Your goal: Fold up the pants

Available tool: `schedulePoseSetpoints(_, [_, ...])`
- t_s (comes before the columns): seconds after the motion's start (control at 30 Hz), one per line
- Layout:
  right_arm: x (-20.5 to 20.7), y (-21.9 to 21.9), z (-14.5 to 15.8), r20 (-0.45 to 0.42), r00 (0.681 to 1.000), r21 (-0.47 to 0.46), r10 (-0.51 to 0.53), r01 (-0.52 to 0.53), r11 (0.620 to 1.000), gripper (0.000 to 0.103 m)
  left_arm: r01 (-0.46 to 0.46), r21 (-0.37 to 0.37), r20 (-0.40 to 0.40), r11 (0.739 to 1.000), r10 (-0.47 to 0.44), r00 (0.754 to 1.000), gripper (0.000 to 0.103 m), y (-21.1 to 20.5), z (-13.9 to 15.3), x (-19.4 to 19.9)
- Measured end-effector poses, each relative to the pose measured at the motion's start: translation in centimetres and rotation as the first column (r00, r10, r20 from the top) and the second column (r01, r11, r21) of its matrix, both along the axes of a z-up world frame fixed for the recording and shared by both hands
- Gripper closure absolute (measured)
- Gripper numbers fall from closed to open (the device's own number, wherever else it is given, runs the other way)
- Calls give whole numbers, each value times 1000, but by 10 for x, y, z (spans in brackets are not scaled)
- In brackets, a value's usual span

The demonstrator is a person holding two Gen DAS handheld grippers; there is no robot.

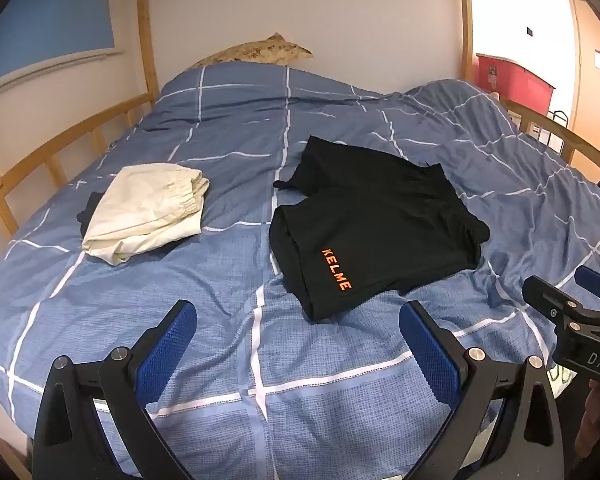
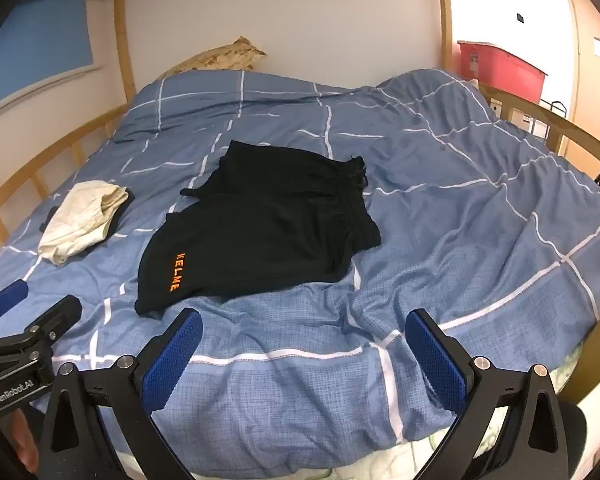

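Black shorts (image 1: pixel 376 220) with orange KELME lettering lie spread on the blue checked duvet (image 1: pixel 228 360); they also show in the right wrist view (image 2: pixel 268 232). A folded cream garment (image 1: pixel 144 212) lies to their left, on top of something dark, and also shows in the right wrist view (image 2: pixel 84 220). My left gripper (image 1: pixel 296 344) is open and empty, over the duvet just short of the shorts' near hem. My right gripper (image 2: pixel 304 348) is open and empty, near the shorts' near edge. Each gripper shows at the edge of the other's view.
A wooden bed frame (image 1: pixel 60 140) rails the left side and a curved rail (image 2: pixel 560 128) the right. A patterned pillow (image 1: pixel 260 50) lies at the head by the wall. The duvet is bunched up at the right (image 2: pixel 480 168). A red bin (image 2: pixel 500 68) stands beyond.
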State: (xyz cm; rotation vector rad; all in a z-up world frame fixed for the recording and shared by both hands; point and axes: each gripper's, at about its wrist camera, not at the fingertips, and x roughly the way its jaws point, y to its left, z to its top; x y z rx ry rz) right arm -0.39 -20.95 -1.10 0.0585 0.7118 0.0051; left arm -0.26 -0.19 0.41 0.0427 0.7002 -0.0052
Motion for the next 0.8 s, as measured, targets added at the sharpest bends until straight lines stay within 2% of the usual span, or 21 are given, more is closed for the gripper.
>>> schedulePoseSetpoints(0.8, [-3, -2, 9, 24, 1000, -9, 6, -5, 1000, 0, -13, -7, 35, 1000, 14, 999, 0, 4, 10, -4])
